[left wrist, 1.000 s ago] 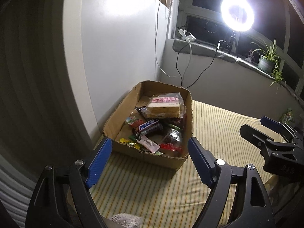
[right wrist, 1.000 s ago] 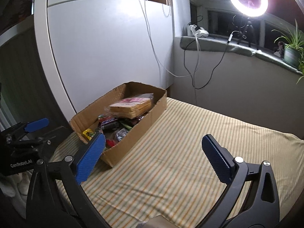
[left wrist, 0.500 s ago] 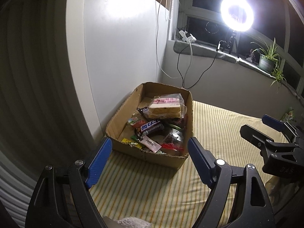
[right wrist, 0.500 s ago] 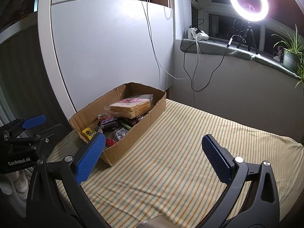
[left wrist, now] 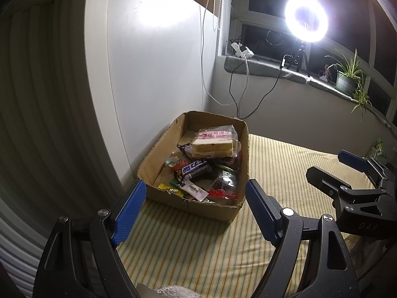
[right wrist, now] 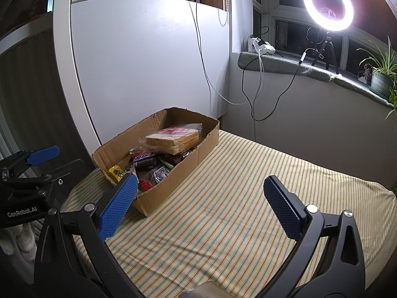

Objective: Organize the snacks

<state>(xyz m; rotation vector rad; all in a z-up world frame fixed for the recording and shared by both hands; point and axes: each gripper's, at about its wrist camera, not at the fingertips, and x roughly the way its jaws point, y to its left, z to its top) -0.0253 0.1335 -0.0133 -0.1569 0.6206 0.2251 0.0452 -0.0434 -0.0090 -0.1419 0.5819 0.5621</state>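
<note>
left gripper (left wrist: 192,211): hovering above the striped sheet, jaws spread wide, gripping nothing; the near end of the box is showing between its blue pads.
right gripper (right wrist: 201,198): also hovering, jaws released wide, nothing between them; pointing over bare sheet just right of the box.
cross-view: right gripper is showing at the right edge of the left wrist view, left gripper at the left edge of the right wrist view; the two are sitting well apart.
cardboard box (left wrist: 171,136): open top, torn rim, sitting on the striped sheet (left wrist: 285,164), tucked near the white cabinet panel (left wrist: 153,62).
snacks: all lying inside the box, loosely piled.
bagged bread slices (left wrist: 213,144): resting on top of the pile at the far end, clear bag with pink label.
dark chocolate bar (left wrist: 194,170): lying mid-box, white lettering facing up.
white sachet (left wrist: 194,190): lying at the near end, beside a yellow wrapper (left wrist: 171,190) and a red wrapper (left wrist: 220,193).
clear bag of dark pieces (left wrist: 224,180): leaning against the right wall of the box.
ring light (left wrist: 306,17): glowing on a small tripod on the windowsill, cables hanging down the wall.
potted plant (left wrist: 346,79): standing on the sill, right of the light.
</note>
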